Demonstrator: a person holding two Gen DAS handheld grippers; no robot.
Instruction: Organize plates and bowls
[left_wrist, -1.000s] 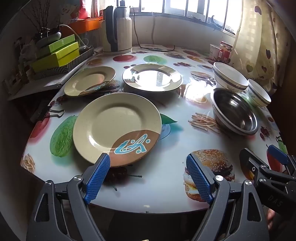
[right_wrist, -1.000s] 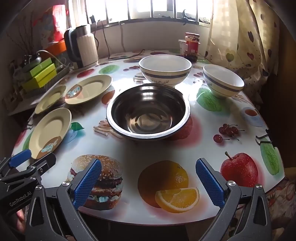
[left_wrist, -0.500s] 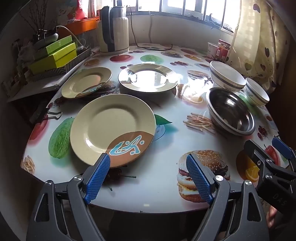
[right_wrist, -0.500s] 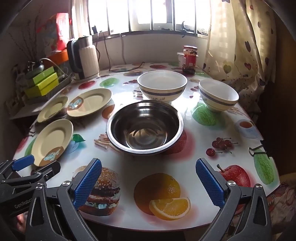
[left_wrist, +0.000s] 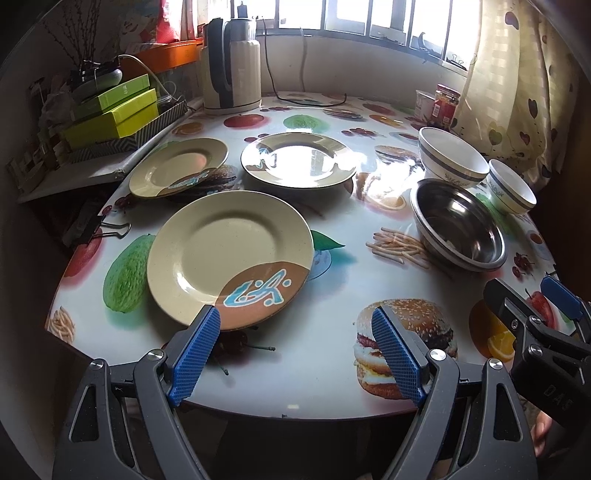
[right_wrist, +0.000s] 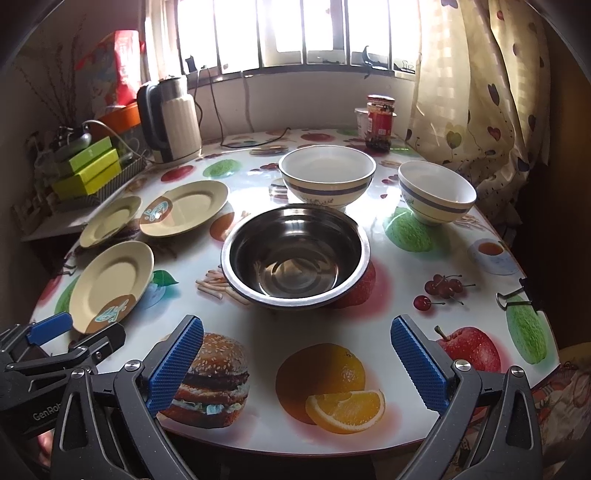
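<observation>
sunlit from a barred window behind it, a round table (right_wrist: 369, 424) with a fruit-and-burger print cloth carries all the dishes. three cream plates with brown-and-turquoise patches sit on its left part: the largest plate (left_wrist: 231, 260) close to the near-left edge, a small plate (left_wrist: 177, 168) at the far-left edge, a glossy plate (left_wrist: 299, 158) just beside it toward the centre. a steel bowl (right_wrist: 295, 254) stands mid-table, with a large striped bowl (right_wrist: 327, 177) touching or nearly touching its far rim and a smaller striped bowl (right_wrist: 436, 195) near the right edge. an electric kettle (right_wrist: 170, 118) and a red-lidded jar (right_wrist: 379, 122) stand at the far edge. the left gripper (left_wrist: 295, 350) is spread wide over the near edge, one blue pad by the largest plate's rim, pinching nothing. the right gripper (right_wrist: 295, 363) is spread too, empty, facing the steel bowl.
</observation>
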